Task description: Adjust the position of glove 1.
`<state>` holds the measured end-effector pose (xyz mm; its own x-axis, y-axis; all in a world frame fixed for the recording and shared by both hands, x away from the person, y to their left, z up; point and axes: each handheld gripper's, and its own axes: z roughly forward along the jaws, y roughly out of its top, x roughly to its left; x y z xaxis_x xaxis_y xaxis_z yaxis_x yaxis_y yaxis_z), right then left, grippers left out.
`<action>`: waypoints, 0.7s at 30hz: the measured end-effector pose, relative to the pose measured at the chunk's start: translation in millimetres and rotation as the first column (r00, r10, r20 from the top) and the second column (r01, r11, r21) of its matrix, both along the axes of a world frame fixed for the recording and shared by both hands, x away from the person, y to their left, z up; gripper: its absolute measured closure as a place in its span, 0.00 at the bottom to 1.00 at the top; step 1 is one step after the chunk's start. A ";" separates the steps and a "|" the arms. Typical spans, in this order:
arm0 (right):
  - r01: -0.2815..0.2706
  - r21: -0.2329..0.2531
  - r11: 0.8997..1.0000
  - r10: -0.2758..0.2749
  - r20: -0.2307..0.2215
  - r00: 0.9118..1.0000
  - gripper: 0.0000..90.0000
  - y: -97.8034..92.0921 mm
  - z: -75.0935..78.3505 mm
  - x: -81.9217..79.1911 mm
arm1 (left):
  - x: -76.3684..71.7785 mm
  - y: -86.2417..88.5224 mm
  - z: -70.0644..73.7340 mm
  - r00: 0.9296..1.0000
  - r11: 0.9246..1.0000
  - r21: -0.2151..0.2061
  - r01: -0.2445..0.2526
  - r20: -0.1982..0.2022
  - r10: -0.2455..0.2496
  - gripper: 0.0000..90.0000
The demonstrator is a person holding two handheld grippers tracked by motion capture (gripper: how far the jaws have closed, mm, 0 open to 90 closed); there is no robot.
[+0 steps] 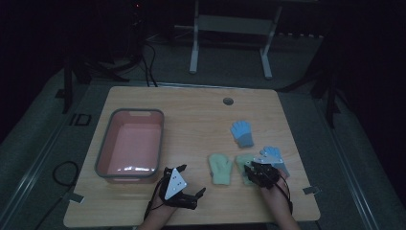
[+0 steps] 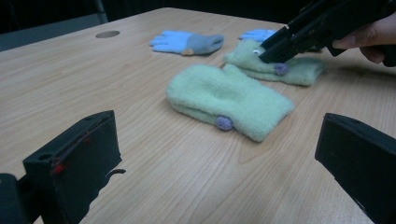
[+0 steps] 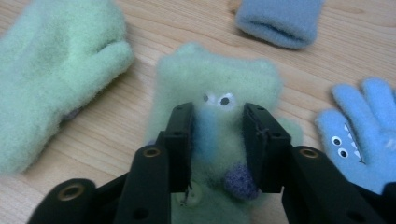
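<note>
Two pale green mittens lie near the table's front. My right gripper (image 1: 252, 168) (image 3: 218, 135) rests on the right green mitten (image 1: 243, 160) (image 3: 219, 79), its jaws pinched on a fold of fleece just below the mitten's googly eyes. The left green mitten (image 1: 221, 168) (image 2: 229, 98) lies flat and free. Left of it my left gripper (image 1: 194, 178) (image 2: 219, 154) stands open just above the wood, facing that mitten with nothing between its jaws. One blue glove (image 1: 242, 133) (image 2: 187, 42) lies farther back. A second blue glove (image 1: 276, 154) (image 3: 364, 126) lies right of my right gripper.
A pink bin with a grey rim (image 1: 103, 148) stands empty at the table's left. A round cable hole (image 1: 228, 101) sits near the far edge. Beyond the table stands a white desk frame (image 1: 194, 48) on the dark floor.
</note>
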<state>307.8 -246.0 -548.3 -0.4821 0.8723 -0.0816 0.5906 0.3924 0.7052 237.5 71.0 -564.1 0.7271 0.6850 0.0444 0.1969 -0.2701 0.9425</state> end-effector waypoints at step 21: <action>0.158 0.142 0.977 -0.173 0.102 0.980 0.97 39.0 68.2 -20.5 | -0.1 -0.2 0.0 1.000 1.000 0.003 -0.005 0.007 0.005 0.00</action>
<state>287.3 -207.0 -480.1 -0.3242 0.9460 -0.0054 0.5531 0.1942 0.8102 237.4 70.7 -564.1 0.7236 0.6883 0.0515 0.1919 -0.2723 0.9429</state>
